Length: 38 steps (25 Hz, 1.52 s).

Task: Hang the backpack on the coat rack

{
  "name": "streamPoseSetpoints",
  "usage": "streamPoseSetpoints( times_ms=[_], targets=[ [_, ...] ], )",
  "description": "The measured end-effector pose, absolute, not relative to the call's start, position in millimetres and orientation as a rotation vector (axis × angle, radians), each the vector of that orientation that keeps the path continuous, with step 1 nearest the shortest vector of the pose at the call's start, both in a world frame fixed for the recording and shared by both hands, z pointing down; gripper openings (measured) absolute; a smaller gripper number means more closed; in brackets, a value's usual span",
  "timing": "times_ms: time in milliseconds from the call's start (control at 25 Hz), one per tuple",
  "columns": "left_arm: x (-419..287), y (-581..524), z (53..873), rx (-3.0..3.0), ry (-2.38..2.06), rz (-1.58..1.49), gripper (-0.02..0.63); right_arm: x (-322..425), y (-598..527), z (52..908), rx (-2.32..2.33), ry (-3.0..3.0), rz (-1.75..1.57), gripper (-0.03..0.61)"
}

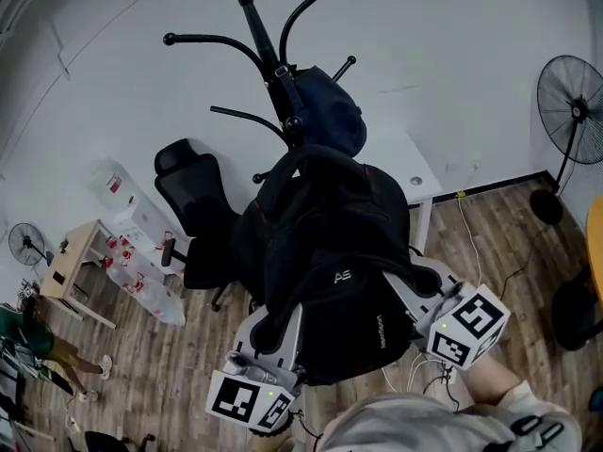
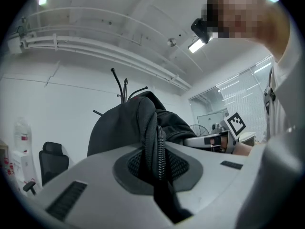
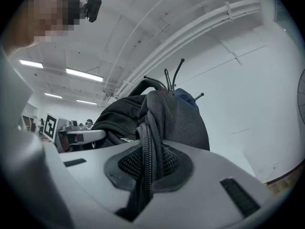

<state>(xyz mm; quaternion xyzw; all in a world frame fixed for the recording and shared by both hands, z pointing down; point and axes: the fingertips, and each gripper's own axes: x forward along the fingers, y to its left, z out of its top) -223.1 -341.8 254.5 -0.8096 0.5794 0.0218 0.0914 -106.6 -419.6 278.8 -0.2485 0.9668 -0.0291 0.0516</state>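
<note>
I hold a black backpack [image 1: 334, 252] up in the air between both grippers, just in front of the black coat rack [image 1: 268, 50]. My left gripper [image 1: 275, 330] is shut on the backpack's left edge, whose zippered seam [image 2: 155, 147] runs between the jaws. On the opposite side my right gripper [image 1: 415, 285] is shut on the other zippered edge [image 3: 147, 154]. The backpack's top handle [image 1: 311, 153] sits close under the rack's lower hooks. A dark blue bag [image 1: 330, 106] hangs on the rack. Rack hooks [image 2: 119, 85] rise behind the backpack in the left gripper view, and hooks [image 3: 174, 75] show likewise in the right gripper view.
A black office chair [image 1: 193, 201] stands left of the rack and a white table [image 1: 415, 172] stands behind the backpack. A standing fan [image 1: 575, 102] is at the far right. A small wooden table [image 1: 75, 262] and plastic bags lie at the left on the wooden floor.
</note>
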Motion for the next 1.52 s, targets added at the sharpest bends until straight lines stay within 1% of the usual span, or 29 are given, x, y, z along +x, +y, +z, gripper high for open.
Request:
streamPoseSetpoints(
  times_ms=[560, 920, 1520],
  targets=[
    [-241.0, -392.1, 210.6, -2.374, 1.782, 0.101, 0.029, -120.7, -469.0, 234.9, -0.695, 2.932, -0.111, 0.032],
    [-262.6, -432.7, 249.1, -2.422, 1.853, 0.108, 0.031, -139.2, -505.5, 270.2, -0.756, 2.968, -0.196, 0.032],
    [-283.3, -461.2, 285.4, -2.483, 1.741, 0.097, 0.029, -153.7, -516.8, 304.9, -0.929, 2.898, -0.180, 0.033]
  ],
)
